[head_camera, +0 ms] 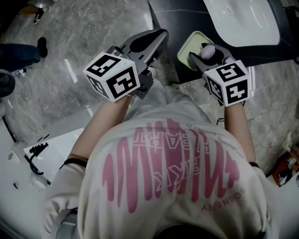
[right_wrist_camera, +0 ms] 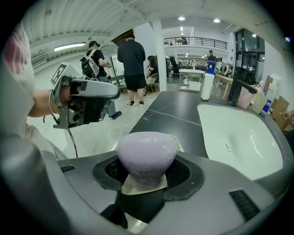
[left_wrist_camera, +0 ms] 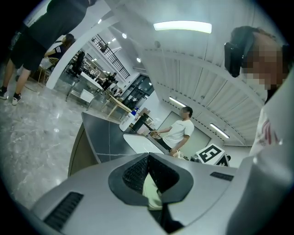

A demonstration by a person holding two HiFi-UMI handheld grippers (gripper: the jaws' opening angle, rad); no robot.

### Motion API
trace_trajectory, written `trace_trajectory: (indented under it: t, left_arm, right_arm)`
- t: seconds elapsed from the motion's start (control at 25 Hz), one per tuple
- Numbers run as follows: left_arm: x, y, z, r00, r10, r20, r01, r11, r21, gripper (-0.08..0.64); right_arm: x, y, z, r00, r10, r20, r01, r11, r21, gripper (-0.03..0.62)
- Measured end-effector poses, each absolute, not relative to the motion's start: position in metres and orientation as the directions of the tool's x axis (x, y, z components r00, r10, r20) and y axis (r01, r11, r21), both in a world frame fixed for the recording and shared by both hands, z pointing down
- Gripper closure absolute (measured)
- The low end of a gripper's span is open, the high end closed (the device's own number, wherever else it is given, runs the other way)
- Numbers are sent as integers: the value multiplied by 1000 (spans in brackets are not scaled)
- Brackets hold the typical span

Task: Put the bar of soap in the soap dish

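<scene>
Bar of soap (right_wrist_camera: 146, 156), lilac, rounded, with stamped lettering: we see it clenched between the jaws of the right gripper (right_wrist_camera: 146, 170), poking up past the tips. In the head view it hangs above the pale green rounded-square soap dish (head_camera: 188, 47), not yet resting in it as far as we can tell.

Left gripper (left_wrist_camera: 148, 160): jaws drawn together on nothing, held off to the left of the dish, over the grey marble floor (head_camera: 84, 37).

Step in hand, by our reading: lowering the soap to the dish. Next move calls for bringing the bar down flat inside the rim, then releasing the jaws and lifting straight out.

Edges and room: the dish sits near the left end of the dark worktop (head_camera: 177, 9), so a nudge could push it towards the edge. The white sink basin (head_camera: 243, 18) lies beyond to the right, well apart. Air above the dish is free; the left gripper is near but beside the path, not in it.
</scene>
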State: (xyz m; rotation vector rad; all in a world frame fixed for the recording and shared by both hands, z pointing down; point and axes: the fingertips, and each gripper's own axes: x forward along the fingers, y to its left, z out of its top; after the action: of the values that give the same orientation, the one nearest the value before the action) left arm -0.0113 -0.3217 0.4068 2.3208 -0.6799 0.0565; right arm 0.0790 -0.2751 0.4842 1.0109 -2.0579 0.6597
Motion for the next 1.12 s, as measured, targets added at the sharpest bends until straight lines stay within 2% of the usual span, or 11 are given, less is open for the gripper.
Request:
trace_trajectory:
  t: [1.12]
  left_arm:
    - [-15,-332,409,857,-460,230,-493,-604,626,560]
  right_arm:
    - [71,-280,496,-375,-404,835,-799,597,-70,377]
